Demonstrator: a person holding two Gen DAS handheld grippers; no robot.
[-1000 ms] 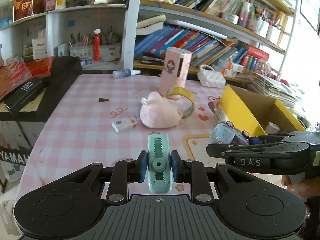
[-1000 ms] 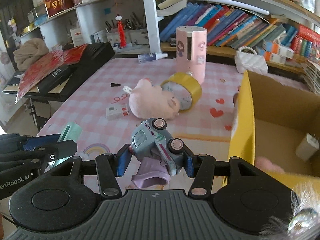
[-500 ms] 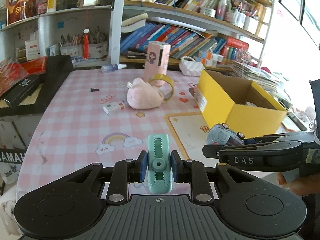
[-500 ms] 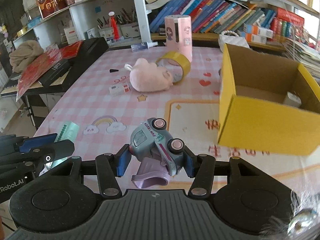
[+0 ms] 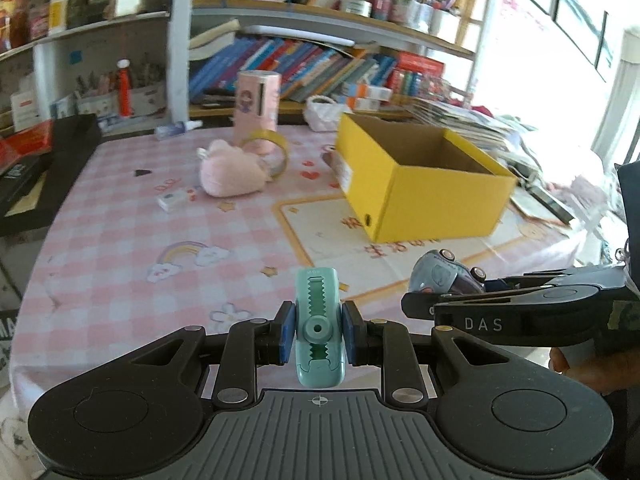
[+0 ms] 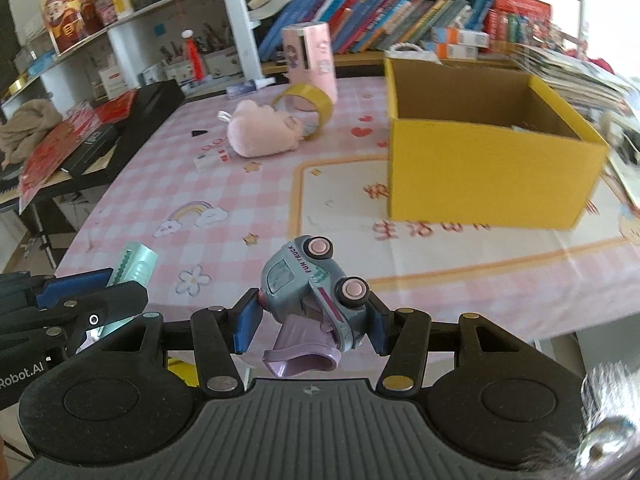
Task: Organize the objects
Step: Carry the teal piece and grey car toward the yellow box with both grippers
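Note:
My left gripper [image 5: 318, 330] is shut on a mint-green toothed clip [image 5: 319, 322], held upright above the near edge of the pink checked table [image 5: 120, 232]. My right gripper [image 6: 312, 320] is shut on a grey-blue toy truck [image 6: 316, 280] with pink wheels and a lilac scoop, tipped on its side. Each gripper shows in the other's view: the right gripper [image 5: 436, 306] with the truck [image 5: 444, 278] at the right, the left gripper [image 6: 108, 294] with the clip [image 6: 134, 266] at the left. The open yellow box [image 5: 420, 184] stands ahead to the right.
A pink plush [image 5: 234, 172], a yellow tape roll [image 5: 272, 150], a pink cylinder [image 5: 258, 100], a small white box [image 5: 172, 200] and a spray bottle [image 5: 178, 128] lie at the table's far side. Black cases [image 5: 48, 168] sit at the left, bookshelves [image 5: 320, 60] behind. A hand [image 5: 580, 364] holds the right gripper.
Both grippers have drawn back toward the table's near edge with their objects still gripped. The yellow box and far objects now look smaller and farther away.

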